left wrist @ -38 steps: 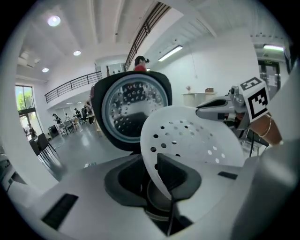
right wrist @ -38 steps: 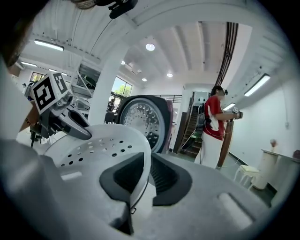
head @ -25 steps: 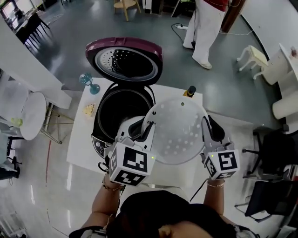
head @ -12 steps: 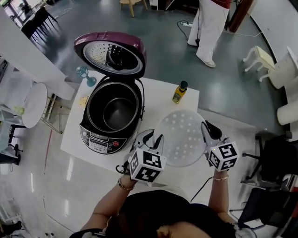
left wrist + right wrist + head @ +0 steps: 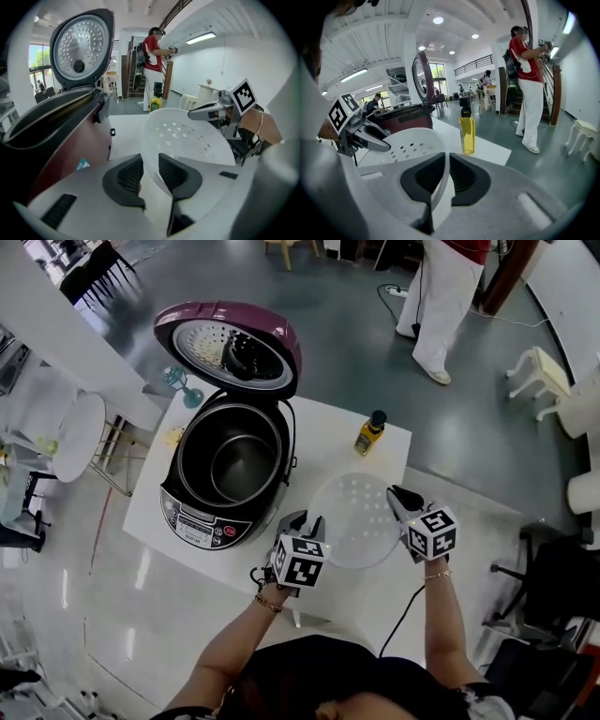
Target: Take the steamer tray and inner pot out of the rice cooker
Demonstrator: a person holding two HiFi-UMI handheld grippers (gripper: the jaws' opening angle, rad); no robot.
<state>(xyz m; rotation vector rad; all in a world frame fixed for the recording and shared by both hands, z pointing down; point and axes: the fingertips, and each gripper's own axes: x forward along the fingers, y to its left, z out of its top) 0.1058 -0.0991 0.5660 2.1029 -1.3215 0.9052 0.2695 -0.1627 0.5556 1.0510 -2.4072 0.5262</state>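
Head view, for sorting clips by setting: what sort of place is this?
Likely an open lobby or hall, not a kitchen: wide grey floor, mezzanine railing, white chair.

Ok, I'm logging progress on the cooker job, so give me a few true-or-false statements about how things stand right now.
1. The left gripper and the right gripper both grip the steamer tray. True.
2. The inner pot sits in the rice cooker. True.
3. The cooker is closed. False: its lid stands open.
4. The tray sits inside the cooker. False: it is held beside it, over the table.
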